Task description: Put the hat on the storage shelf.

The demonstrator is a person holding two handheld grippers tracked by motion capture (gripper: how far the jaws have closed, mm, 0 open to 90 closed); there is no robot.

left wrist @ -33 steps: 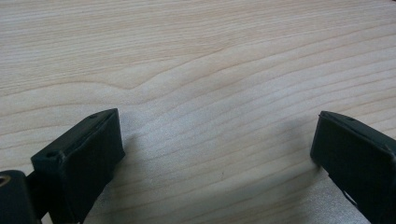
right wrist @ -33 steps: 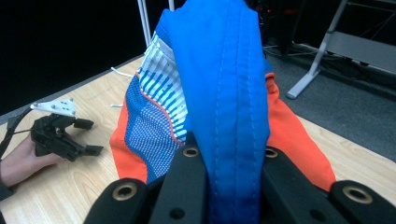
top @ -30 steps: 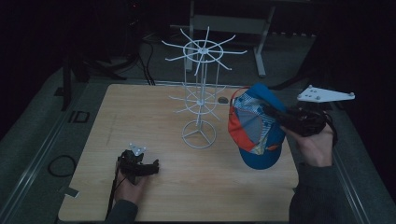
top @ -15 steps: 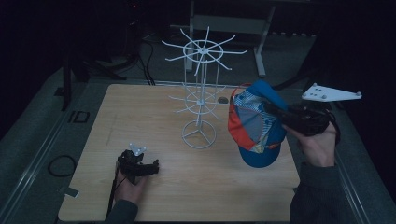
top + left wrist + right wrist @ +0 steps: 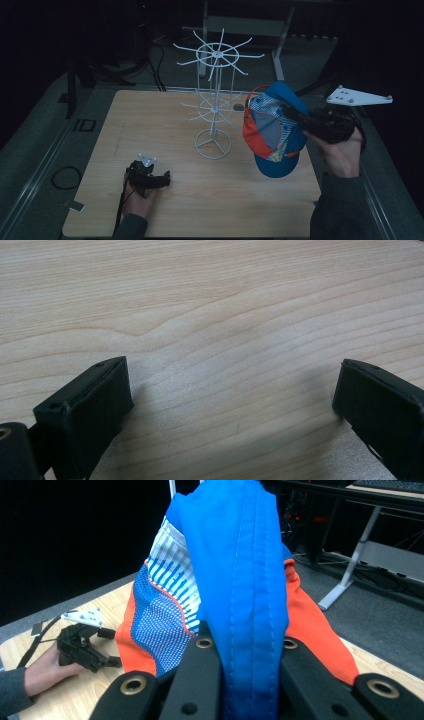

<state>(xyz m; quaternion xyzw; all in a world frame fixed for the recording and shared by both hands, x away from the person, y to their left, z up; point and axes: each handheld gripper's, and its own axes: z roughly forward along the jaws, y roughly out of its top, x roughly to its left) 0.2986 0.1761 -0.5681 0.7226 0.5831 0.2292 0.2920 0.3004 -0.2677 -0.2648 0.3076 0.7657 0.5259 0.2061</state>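
Jaws of the right gripper (image 5: 295, 116) clench the blue, orange and white mesh-panelled cap (image 5: 272, 131), held aloft at the white wire carousel stand's (image 5: 214, 100) three o'clock. Left gripper (image 5: 162, 179), jaws spread wide and empty, rests on the pale wooden table (image 5: 150, 120). Best practice: present the cap's opening squarely to a prong before letting go.

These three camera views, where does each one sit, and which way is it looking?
High view: above the person's side, looking forward and down on the wooden table; both hands enter from below, beside a wire rack.
Left gripper view: rides the left tool, looking along its open jaws at bare tabletop.
Right gripper view: rides the right tool, facing the cap shut between its jaws.
Shared: the high and right gripper views both show the cap and the left tool.
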